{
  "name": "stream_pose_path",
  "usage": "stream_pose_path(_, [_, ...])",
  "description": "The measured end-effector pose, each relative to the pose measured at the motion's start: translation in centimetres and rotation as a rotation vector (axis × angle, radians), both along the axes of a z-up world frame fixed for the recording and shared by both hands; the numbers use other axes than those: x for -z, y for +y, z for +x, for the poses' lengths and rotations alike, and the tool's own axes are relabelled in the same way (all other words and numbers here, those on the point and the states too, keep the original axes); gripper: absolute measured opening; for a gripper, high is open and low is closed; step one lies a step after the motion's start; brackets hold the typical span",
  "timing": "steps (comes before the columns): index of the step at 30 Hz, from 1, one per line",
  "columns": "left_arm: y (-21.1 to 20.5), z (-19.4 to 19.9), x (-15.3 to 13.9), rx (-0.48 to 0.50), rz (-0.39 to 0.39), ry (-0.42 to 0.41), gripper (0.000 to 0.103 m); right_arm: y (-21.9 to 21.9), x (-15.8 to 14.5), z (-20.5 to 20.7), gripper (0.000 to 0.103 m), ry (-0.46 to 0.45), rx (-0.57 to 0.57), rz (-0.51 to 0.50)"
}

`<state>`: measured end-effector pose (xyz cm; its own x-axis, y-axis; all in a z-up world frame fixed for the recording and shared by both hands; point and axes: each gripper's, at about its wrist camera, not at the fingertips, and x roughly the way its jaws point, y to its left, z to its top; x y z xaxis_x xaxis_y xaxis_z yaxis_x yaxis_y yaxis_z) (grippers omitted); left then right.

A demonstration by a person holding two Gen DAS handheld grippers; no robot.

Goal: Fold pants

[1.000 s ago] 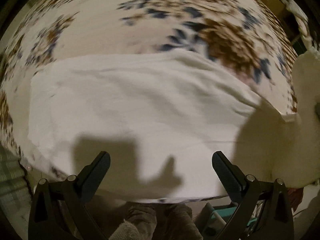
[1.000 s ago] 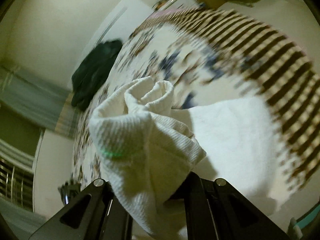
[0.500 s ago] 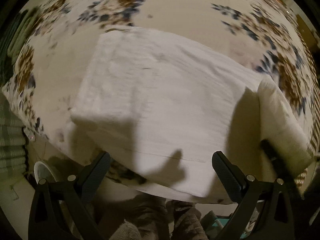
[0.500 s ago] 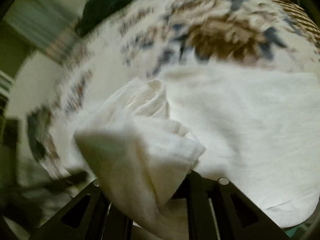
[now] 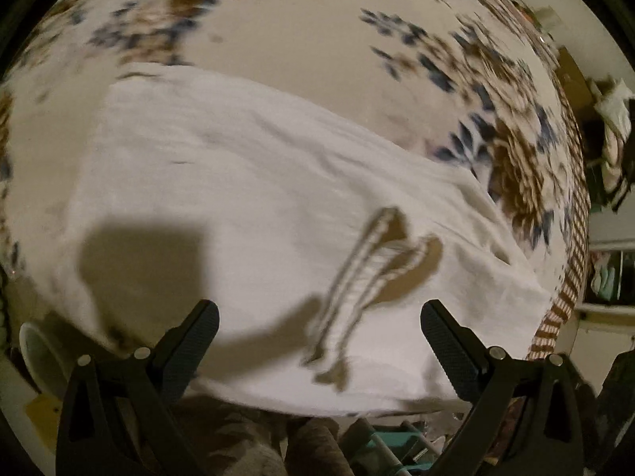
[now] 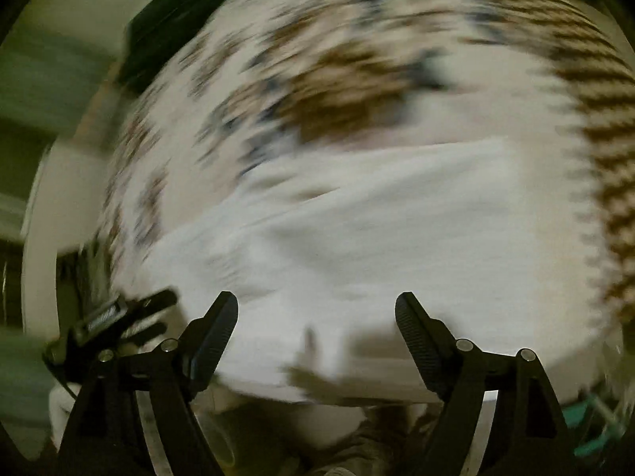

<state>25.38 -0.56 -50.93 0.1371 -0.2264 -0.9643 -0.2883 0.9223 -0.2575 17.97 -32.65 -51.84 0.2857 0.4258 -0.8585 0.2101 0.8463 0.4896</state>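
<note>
The white pants (image 5: 238,182) lie folded and flat on a floral bed sheet (image 5: 297,39), near the bed's front edge. A striped drawstring (image 5: 357,277) lies loose on top of them. My left gripper (image 5: 319,309) hangs open above the pants' near edge, with nothing between its fingers. In the blurred right wrist view the pants (image 6: 397,230) spread out below my right gripper (image 6: 316,297). Its jaws are opening and nothing is between them.
A dark garment (image 6: 178,20) lies at the bed's far left corner. A brown striped border (image 5: 571,238) runs down the sheet's right side. A white round container (image 5: 39,353) sits below the bed edge. A person's legs (image 5: 258,436) stand at the front edge.
The right gripper let go of the bunched pants fold, which now lies flat on the rest. The drawstring has come into view. Both views have shifted across the bed.
</note>
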Motion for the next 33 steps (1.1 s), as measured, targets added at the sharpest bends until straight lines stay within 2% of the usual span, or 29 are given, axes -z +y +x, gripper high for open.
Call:
stream_pose_path(2, [-2.0,0.8,1.3,0.044,0.026,-0.003,0.103,-3.9,1.2,0.3,0.084,0.045,0.073,-0.039])
stream_pose_path(4, [-3.1,1.5,2.4,0.086,0.049,0.008,0.101,-7.1,2.9,0.9,0.084,0.092,0.118,-0.031])
stream_pose_path(5, [-3.7,1.8,3.2,0.106,0.043,0.018,0.094,-8.3,3.9,1.0,0.084,0.119,0.135,-0.021])
stream_pose_path(7, [-4.8,2.3,4.1,0.141,0.032,0.020,0.063,-9.9,6.0,1.8,0.084,0.156,0.142,0.025])
stream_pose_path(9, [-5.5,2.5,4.3,0.172,0.058,-0.008,0.051,-10.5,7.5,2.7,0.084,0.170,0.125,0.046])
stream_pose_path(10, [-5.6,2.4,4.2,0.176,0.063,-0.026,0.037,-10.7,8.4,3.2,0.084,0.176,0.111,0.060])
stream_pose_path(11, [-5.5,2.3,4.2,0.175,0.053,-0.037,0.028,-10.6,9.1,4.0,0.077,0.179,0.105,0.063])
stream_pose_path(12, [-5.4,2.1,4.1,0.178,0.042,-0.043,0.020,-10.5,9.6,4.4,0.050,0.168,0.099,0.062])
stream_pose_path(14, [-5.3,1.6,3.7,0.177,0.023,-0.065,0.015,-9.8,9.7,4.8,0.023,0.152,0.083,0.028])
stream_pose_path(15, [-5.3,1.5,3.6,0.176,0.014,-0.070,0.013,-9.4,9.1,4.6,0.015,0.142,0.082,-0.007])
stream_pose_path(18, [-5.1,0.8,2.7,0.164,0.002,-0.080,0.013,-8.5,7.6,5.4,0.010,0.114,0.053,-0.051])
stream_pose_path(23, [-4.7,0.5,3.3,0.117,-0.044,-0.057,0.013,-9.4,6.3,7.3,0.009,0.110,0.042,-0.054])
stream_pose_path(27, [-4.1,1.0,4.2,0.075,-0.080,-0.022,0.014,-9.3,6.8,7.7,0.010,0.148,-0.006,-0.093])
stream_pose_path(28, [-3.7,1.0,4.2,0.056,-0.098,-0.015,0.017,-9.5,7.1,7.6,0.013,0.167,-0.004,-0.082])
stream_pose_path(30, [-3.8,1.3,4.4,0.049,-0.111,-0.001,0.020,-10.2,7.5,7.1,0.034,0.194,0.024,-0.074])
stream_pose_path(33, [-3.8,1.0,4.1,0.046,-0.112,-0.009,0.022,-10.6,7.8,4.5,0.037,0.232,0.040,-0.083])
